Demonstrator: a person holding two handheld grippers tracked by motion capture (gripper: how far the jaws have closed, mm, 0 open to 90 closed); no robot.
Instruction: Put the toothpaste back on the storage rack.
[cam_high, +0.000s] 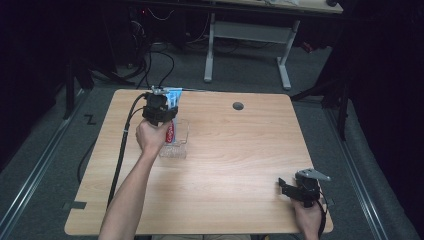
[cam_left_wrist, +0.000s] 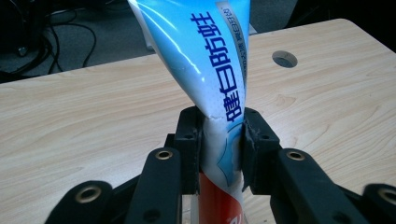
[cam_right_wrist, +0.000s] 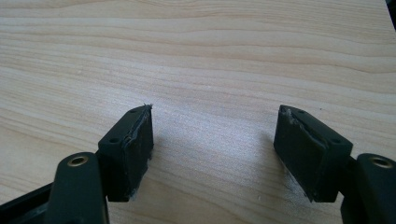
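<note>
Pale wood-grain table (cam_high: 240, 165) across the whole scene, round cable hole (cam_high: 238, 106) near the far edge. Grey carpeted floor around it, white desk legs (cam_high: 284, 65) beyond, dark cables trailing off the far left corner.

On to the clear plastic tray (cam_high: 179, 142), sitting on the left half of the tabletop, see-through walls, just in front of the left hand. Toothpaste tube (cam_left_wrist: 212, 70) held up over it: light blue and white upper part with dark blue Chinese lettering, red lower part down toward the tray. Tube roughly upright in the left gripper view, flat crimped end away from the camera, body pinched in where gripped. Whether the red end touches the tray: cannot tell.

Left gripper (cam_left_wrist: 219, 144) clamped tight on the tube, both black jaws pressed against its sides, tube squeezed narrow between them. Seen from the high view above the tray's far end, cable (cam_high: 122, 150) running back along the forearm.

Right gripper (cam_right_wrist: 215, 154) well apart from all that, resting low over bare wood near the table's near right corner. Jaws spread wide, nothing between them, worn pads (cam_right_wrist: 140, 144) facing each other across plain tabletop. Grey three-cornered plate (cam_high: 312, 175) on top, hand wrapped round the handle below.
</note>
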